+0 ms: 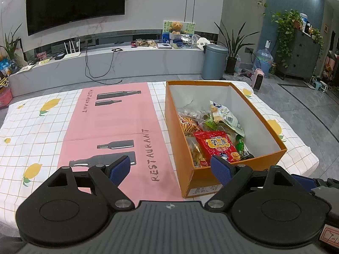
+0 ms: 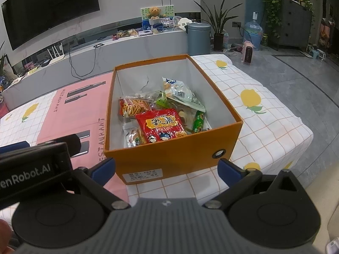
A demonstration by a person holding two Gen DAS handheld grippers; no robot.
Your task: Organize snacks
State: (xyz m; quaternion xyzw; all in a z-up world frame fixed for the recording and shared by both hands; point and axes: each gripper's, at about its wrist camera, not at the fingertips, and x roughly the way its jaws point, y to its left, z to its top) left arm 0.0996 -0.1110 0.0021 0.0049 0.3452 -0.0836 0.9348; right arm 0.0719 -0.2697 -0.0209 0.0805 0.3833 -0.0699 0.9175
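While both grippers hang short of the box:
Snacks (image 2: 161, 114): piled inside the orange box (image 2: 173, 154), beside the pink mat (image 1: 110, 127).
Left gripper (image 1: 170, 168): jaws spread, empty.
Right gripper (image 2: 167, 169): jaws spread, empty.

My left gripper (image 1: 170, 169) and right gripper (image 2: 167, 168) have matt black plastic arms, dull metal pivot pins and finely textured blue pads (image 1: 221, 170), above a ribbed grey plastic body. The orange box (image 2: 175, 158) on the right looks like smooth matt cardboard with a plain white paper lining and a paper label on its near end, and the snack packets in it, the red packet (image 2: 162, 126) among them, are crinkled glossy plastic film. The checked tablecloth (image 1: 31, 131) looks like soft matt cloth, and the pink mat (image 1: 114, 122) on it at left is smooth and creased.
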